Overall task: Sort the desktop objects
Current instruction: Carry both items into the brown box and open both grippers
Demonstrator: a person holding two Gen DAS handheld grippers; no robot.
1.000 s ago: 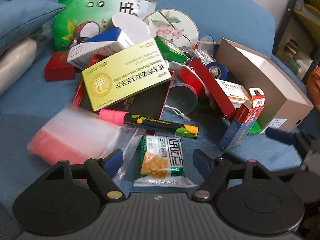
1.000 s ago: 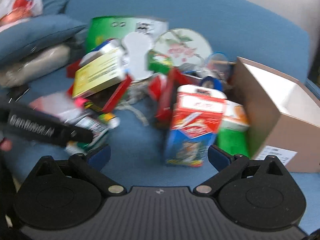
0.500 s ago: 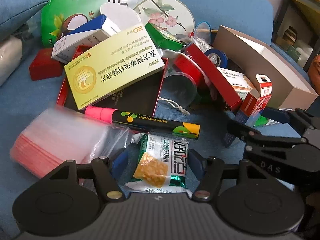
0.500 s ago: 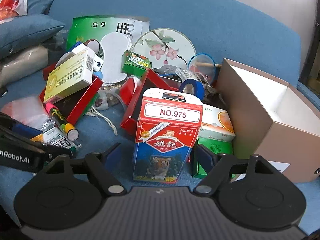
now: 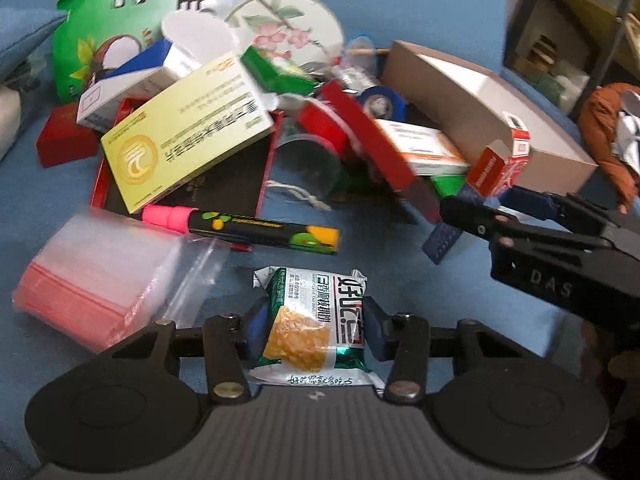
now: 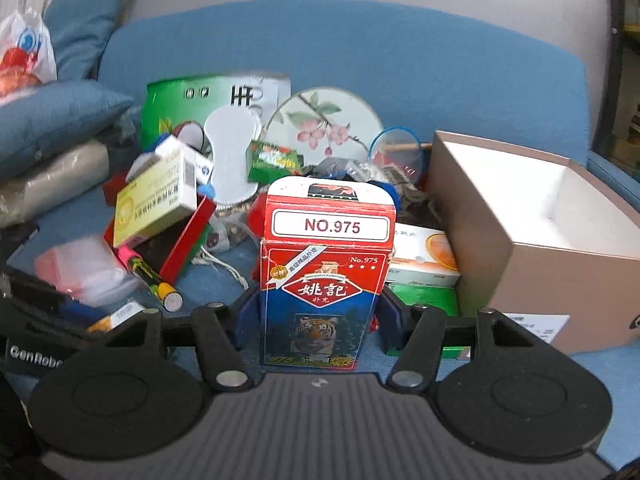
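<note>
**Both grippers closing on first picks — the pile is still waiting**

The left gripper (image 5: 311, 330) is just closing its jaws onto a green snack packet (image 5: 316, 322), pads pressing its sides. The right gripper (image 6: 314, 320) is likewise closing on an upright playing-card box (image 6: 322, 276), gripping it. Beyond them, the heap on the blue cushion (image 6: 340, 40) is lying unsorted — and the open cardboard box (image 6: 532, 248) is looking empty, so sorting is seemingly only beginning.

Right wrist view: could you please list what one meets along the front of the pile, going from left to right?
Pink-capped marker → playing card box, between the right hand-held gripper pads → green box → open cardboard box.
</note>
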